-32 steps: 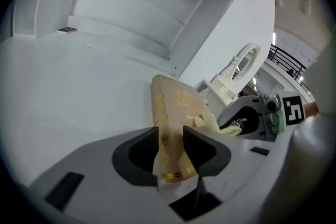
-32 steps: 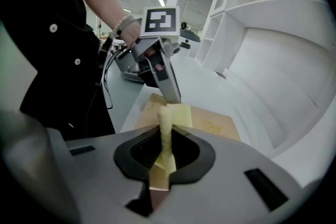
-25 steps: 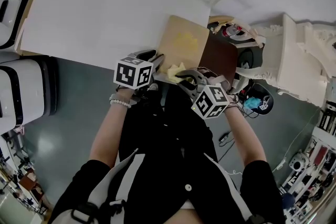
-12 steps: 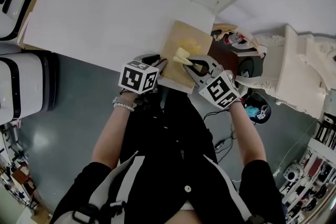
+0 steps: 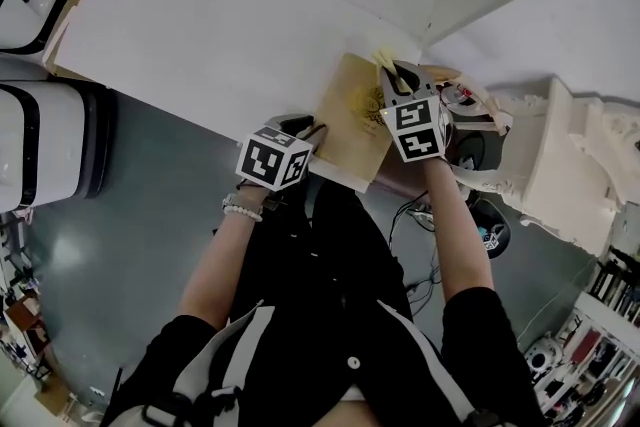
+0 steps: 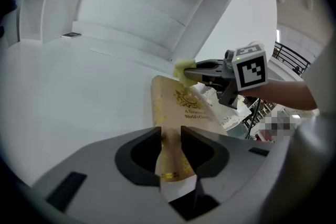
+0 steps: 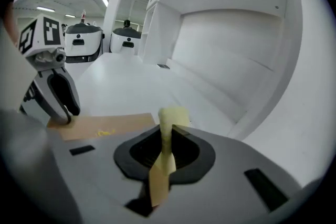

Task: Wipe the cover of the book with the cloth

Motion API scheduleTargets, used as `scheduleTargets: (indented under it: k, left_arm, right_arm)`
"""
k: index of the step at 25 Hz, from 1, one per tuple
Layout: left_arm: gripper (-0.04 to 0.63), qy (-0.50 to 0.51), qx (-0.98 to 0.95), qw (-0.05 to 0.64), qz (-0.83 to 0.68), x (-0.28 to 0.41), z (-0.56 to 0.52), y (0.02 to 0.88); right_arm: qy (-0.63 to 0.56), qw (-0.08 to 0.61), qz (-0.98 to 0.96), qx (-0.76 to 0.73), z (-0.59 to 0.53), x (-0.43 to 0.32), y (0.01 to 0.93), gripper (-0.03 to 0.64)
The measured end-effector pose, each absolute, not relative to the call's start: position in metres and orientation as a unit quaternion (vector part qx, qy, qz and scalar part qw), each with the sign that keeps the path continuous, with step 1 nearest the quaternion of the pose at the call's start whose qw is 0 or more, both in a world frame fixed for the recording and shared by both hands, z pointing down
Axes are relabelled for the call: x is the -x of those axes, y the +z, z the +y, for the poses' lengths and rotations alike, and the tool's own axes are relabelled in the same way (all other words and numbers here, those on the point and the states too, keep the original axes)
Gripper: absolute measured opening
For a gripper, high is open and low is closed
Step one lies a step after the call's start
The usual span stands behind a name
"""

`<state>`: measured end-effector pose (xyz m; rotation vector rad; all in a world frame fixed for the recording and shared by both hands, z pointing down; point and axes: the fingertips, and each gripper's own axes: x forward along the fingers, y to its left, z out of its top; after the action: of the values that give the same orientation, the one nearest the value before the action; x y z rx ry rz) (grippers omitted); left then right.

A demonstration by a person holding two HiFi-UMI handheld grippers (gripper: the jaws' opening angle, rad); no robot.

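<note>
- Right now the left gripper [image 6: 170, 135] is closed on the near left corner of the book [image 5: 352, 115], with the cover and pages pinched between its jaws.
- The right gripper [image 7: 167, 136] is closed on a fold of the yellow cloth [image 7: 172, 115], and a tuft pokes out past the jaw tips.
- The book lies flat on the white table [image 5: 200, 45], at its near right part. Its cover faces up and its near end sits at the table's edge.
- The cloth is over the far end of the cover. I cannot tell whether it presses on the cover or hangs just above it.
- Risk: the cloth is already at the far edge, so a push further away would probably run it off the book onto the table and wipe nothing.
- Risk: only a narrow fold is pinched, so drag against the cover could tug the cloth out of the jaws.
- Risk: little cloth sticks out, so a low right gripper could rub its hard jaw tips on the gold print.
- Risk: the book is held at one corner only. A hard pull toward the near side could swing it round that corner or slide it off the table's edge.
- Count: one book, one cloth and two grippers, both clamped.
- Count: two white and black machines [image 5: 45, 150] stand on the floor at the left, well apart from the book.
</note>
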<state>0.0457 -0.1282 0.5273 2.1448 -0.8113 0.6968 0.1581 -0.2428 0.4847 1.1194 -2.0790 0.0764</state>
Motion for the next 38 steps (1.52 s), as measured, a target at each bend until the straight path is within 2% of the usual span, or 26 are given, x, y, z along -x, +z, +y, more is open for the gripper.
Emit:
scheduleTargets:
  k: [6,22,28,38]
  left_arm:
    - [0.12,0.273,-0.834,0.358,-0.319,-0.045,-0.129,0.527]
    - [0.12,0.276,-0.835,0.357,-0.315,-0.047,-0.127,0.528]
    - [0.119,0.277,-0.835,0.357,-0.314,-0.046,-0.128,0.527]
    - [0.12,0.278,-0.836,0.357,-0.31,-0.047,-0.127,0.527]
  right_arm:
    - [0.026,0.421,-0.805,-0.418,-0.242,-0.136,0.506,0.035]
    - [0.027,0.388,-0.886,-0.25,-0.164,-0.041,0.511,0.035]
    - [0.032,0.382,-0.873,-0.301,-0.182,-0.066,0.507,0.035]
    - [0.077,0.386,-0.809,-0.436,-0.217,-0.17,0.507,0.035]
